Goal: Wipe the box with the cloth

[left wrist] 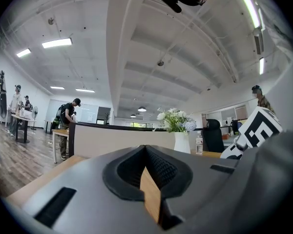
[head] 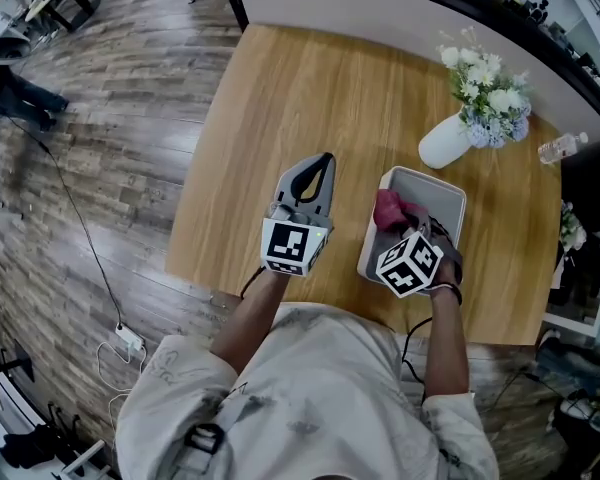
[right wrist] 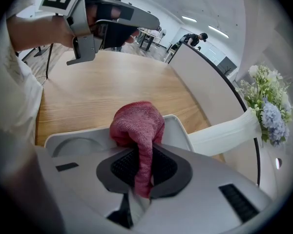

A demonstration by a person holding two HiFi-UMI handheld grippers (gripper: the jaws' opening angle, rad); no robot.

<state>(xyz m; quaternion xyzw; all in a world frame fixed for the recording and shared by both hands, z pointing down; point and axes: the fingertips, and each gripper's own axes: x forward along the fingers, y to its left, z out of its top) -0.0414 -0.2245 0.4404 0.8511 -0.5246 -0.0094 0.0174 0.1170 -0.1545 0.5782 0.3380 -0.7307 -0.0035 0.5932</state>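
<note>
A light grey open box sits on the wooden table, right of centre. A red cloth hangs inside the box near its left wall. My right gripper is shut on the red cloth, held over the box with the cloth bunched ahead of the jaws. My left gripper hovers left of the box, apart from it, jaws shut with nothing between them. In the left gripper view the left gripper points level across the table toward the room.
A white vase of flowers stands behind the box, near the table's far right; the vase lies close beyond the box's rim. A plastic bottle is further right. A white partition borders the table's far edge. A cable trails on the floor.
</note>
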